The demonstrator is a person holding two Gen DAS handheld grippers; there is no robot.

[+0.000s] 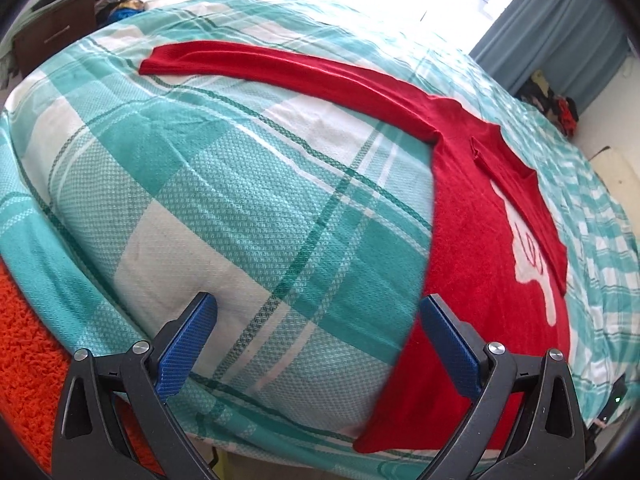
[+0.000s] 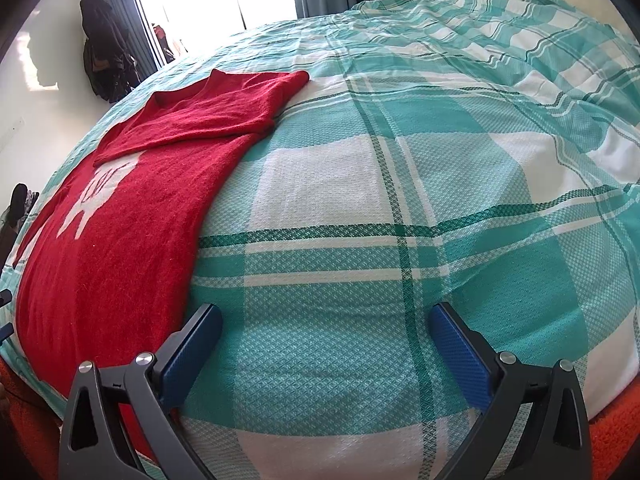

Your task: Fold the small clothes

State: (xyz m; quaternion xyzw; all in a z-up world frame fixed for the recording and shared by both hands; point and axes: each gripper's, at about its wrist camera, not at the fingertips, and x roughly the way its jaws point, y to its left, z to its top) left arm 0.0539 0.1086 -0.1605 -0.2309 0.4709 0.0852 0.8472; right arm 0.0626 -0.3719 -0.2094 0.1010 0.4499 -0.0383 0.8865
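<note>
The red sweater [image 1: 472,216] lies flat on the bed [image 1: 224,184], one sleeve folded across its chest, the other [image 1: 280,68] outstretched. Both the left gripper [image 1: 318,344] and right gripper [image 2: 326,350] hover with jaws apart, empty. Soft, limp knit (likely light); pinching the outstretched sleeve's cuff seems best.

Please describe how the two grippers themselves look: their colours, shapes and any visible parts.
Both grippers look alike. The left gripper has two black, angular arms with triangular cut-outs and round silver bolt heads at the joints. Its jaws carry flat blue pads with a fine textured pattern. The right gripper has the same black frame, silver bolts and blue pads. No cables or hands are visible.
</note>
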